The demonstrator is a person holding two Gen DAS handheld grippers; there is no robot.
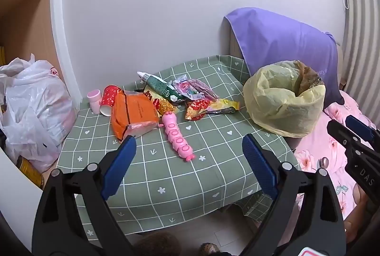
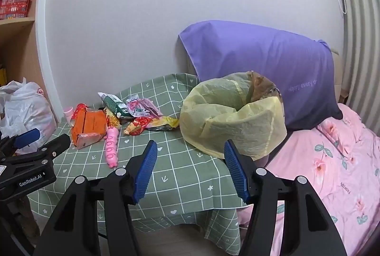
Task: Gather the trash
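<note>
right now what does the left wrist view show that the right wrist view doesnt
Only the left wrist view: the red cup shown whole on its side, a yellow can under the white bag, and the right gripper from outside.

Only the right wrist view: the wide pink bedspread, papers above the red basket, and the left gripper from outside.

Both: the green cloth, wrapper pile, orange pack, pink toy, yellow-lined bin and purple pillow. Both grippers are open and empty.

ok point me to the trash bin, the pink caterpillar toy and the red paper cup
trash bin (image 2: pixel 234 124), right wrist view, front of its yellow liner
pink caterpillar toy (image 1: pixel 177 137), left wrist view, mid body
red paper cup (image 1: pixel 108 96), left wrist view, its side wall
</note>
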